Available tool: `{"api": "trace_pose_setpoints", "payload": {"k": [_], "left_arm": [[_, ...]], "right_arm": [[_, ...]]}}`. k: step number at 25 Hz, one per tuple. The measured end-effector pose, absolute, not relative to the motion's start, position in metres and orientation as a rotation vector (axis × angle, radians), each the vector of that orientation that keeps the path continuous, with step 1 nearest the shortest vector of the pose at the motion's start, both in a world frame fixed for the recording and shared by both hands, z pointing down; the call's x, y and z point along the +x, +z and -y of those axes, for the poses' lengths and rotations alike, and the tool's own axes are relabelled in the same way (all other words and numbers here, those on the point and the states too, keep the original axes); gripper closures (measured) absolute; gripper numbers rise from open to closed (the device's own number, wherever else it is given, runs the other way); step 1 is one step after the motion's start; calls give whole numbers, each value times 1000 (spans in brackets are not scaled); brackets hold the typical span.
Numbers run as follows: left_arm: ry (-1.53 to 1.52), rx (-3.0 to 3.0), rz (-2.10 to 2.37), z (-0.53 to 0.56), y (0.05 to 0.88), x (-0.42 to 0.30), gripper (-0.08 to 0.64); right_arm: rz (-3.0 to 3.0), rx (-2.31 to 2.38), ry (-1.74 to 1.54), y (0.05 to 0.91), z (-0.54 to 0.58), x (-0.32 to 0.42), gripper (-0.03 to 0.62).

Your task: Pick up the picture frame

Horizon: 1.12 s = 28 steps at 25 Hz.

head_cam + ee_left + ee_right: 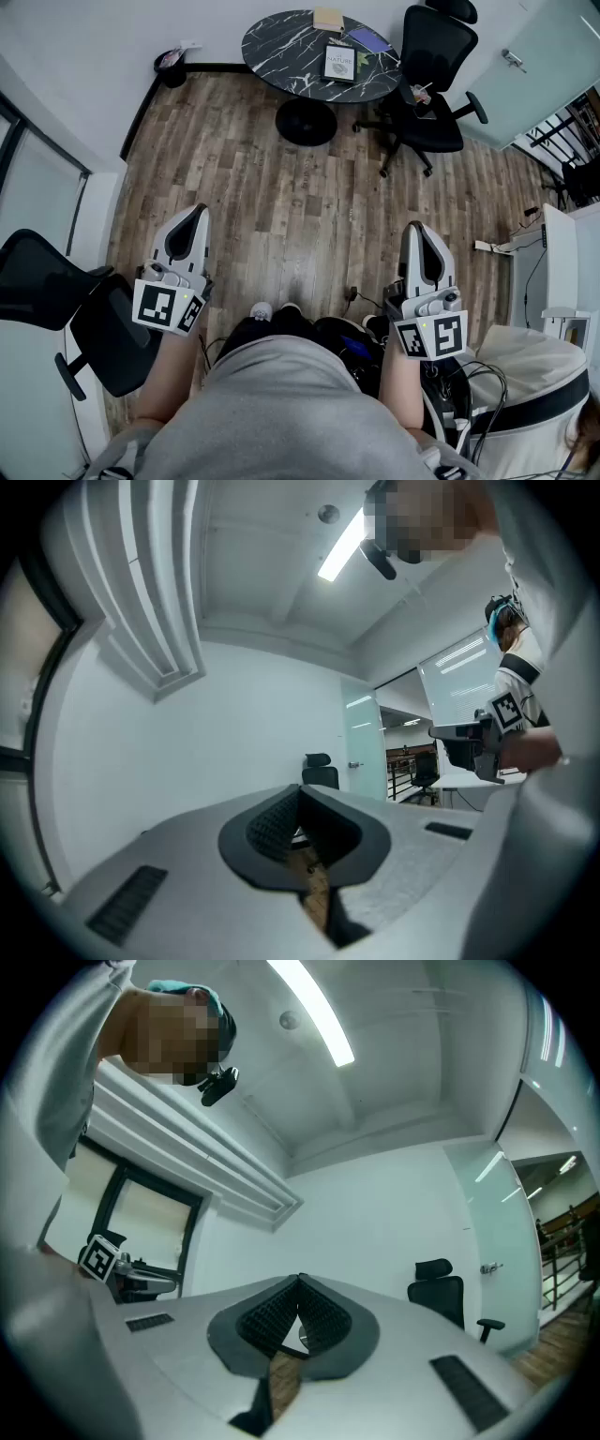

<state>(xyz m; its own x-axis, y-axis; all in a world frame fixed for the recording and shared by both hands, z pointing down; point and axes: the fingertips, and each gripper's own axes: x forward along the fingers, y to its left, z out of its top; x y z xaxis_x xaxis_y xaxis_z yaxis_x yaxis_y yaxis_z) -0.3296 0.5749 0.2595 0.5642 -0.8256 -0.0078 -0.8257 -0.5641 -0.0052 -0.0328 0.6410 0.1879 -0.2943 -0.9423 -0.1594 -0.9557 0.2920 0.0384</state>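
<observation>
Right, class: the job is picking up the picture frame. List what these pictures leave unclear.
Head view: the picture frame on the table is too small to read.
Head view: things on the chair seat are too small to name.
Gripper views: no picture frame visible; left gripper and right gripper fill the lower picture.

Round table (281, 42) at far end of floor, close to back wall. On it: picture frame (338, 63) toward near-right edge; book (328, 19) behind frame, at far edge; flat item (368, 40) just right of frame and slightly behind. Office chair (427, 84) at table's right side. Bin (170, 67) left of table, against wall. Left gripper (194, 217) and right gripper (421, 232) side by side before the person, well apart from table, floor between. Second chair (56, 300) left of left gripper; desk (562, 262) far right
</observation>
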Motion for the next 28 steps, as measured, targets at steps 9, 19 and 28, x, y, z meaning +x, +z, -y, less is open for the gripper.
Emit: {"api": "trace_pose_setpoints", "payload": {"k": [9,19,28], "left_arm": [[12,-2776,-1456,-569,259,-326,554],[3,-2780,-1449,-565,263,-316,552],[-10,-2774,-1455,-555,255,-289,554]], "right_arm": [[-2442,-1815,209,188,-635,-32,568],[-2431,-1837,191,194,-634,-20,568],[-2393,-1810,114,192,-625,7,566]]}}
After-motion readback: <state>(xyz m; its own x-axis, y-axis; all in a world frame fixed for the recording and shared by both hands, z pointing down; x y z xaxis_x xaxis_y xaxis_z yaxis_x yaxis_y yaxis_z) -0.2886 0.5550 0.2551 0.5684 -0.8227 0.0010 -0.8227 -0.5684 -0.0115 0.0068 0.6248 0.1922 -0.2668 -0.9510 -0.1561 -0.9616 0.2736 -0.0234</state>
